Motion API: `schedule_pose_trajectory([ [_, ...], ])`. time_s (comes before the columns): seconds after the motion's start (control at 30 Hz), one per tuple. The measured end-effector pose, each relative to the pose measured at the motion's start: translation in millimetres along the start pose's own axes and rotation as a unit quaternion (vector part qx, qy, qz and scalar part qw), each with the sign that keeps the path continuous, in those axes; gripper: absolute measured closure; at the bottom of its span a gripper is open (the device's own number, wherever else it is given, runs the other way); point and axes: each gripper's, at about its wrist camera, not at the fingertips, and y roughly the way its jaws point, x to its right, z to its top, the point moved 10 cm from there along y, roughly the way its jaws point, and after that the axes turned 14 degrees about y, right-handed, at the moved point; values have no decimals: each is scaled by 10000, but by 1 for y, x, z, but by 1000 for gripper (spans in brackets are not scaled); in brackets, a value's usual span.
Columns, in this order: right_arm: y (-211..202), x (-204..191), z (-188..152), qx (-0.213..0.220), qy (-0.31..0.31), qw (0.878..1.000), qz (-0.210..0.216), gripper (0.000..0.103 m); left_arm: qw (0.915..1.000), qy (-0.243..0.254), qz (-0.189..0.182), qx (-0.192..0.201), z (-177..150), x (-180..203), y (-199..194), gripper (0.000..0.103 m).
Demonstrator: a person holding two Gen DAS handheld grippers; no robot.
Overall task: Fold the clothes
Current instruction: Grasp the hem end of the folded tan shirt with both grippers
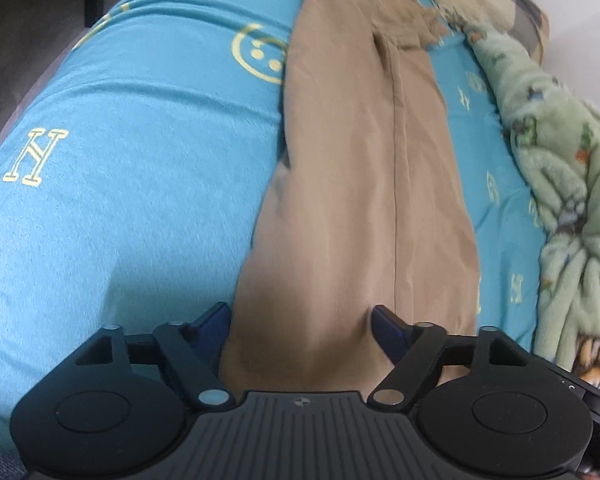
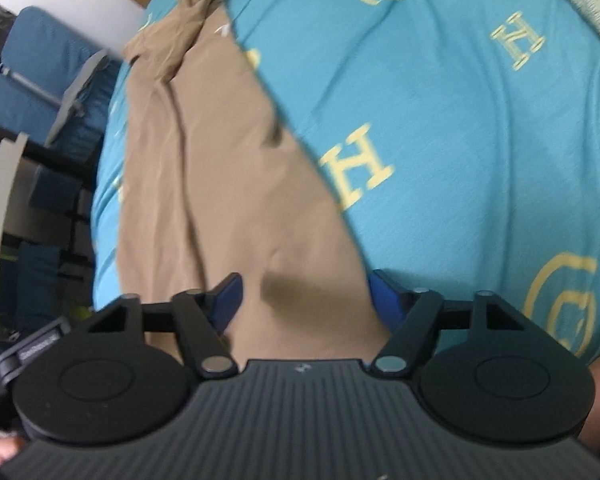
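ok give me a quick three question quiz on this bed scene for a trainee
1. True or false: both the left gripper and the right gripper are open.
2. What colour are the trousers? A tan, B black, C red
3. What lies along the bed sheet edge on the right of the left wrist view?

Key: 1 true. 2 A. 3 a green patterned fleece blanket.
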Motion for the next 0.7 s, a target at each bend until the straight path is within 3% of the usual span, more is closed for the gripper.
schedule_pose_trajectory([
  [0.1, 1, -6, -11, -176, -161, 9997, 62, 63, 9999, 128, 76, -72, -5, 2, -2, 34],
  [0.27, 0, -10, -21, -230, -455, 9987, -65, 63, 9992, 316, 188, -185, -12, 5, -6, 60],
  [0.33, 0, -16, -25, -275, -620, 9977, 4, 79, 9996, 184, 127, -161, -11, 1, -9, 81],
  [0.37, -2, -18, -25, -202, -693, 9974, -17, 90, 9998, 119, 80, -137, -10, 0, -10, 85],
  [0.4, -5, -21, -27, -125, -814, 9966, 0, 92, 9999, 57, 14, -92, -8, -1, -12, 91],
  [0.5, -17, -29, -30, 38, -1045, 9943, 196, 95, 9981, -313, -475, 241, 6, -7, -29, 95],
  [0.7, -58, -37, -10, 237, -195, 9904, 1349, 96, 9797, -792, -1478, 1097, 39, -12, -90, 97],
])
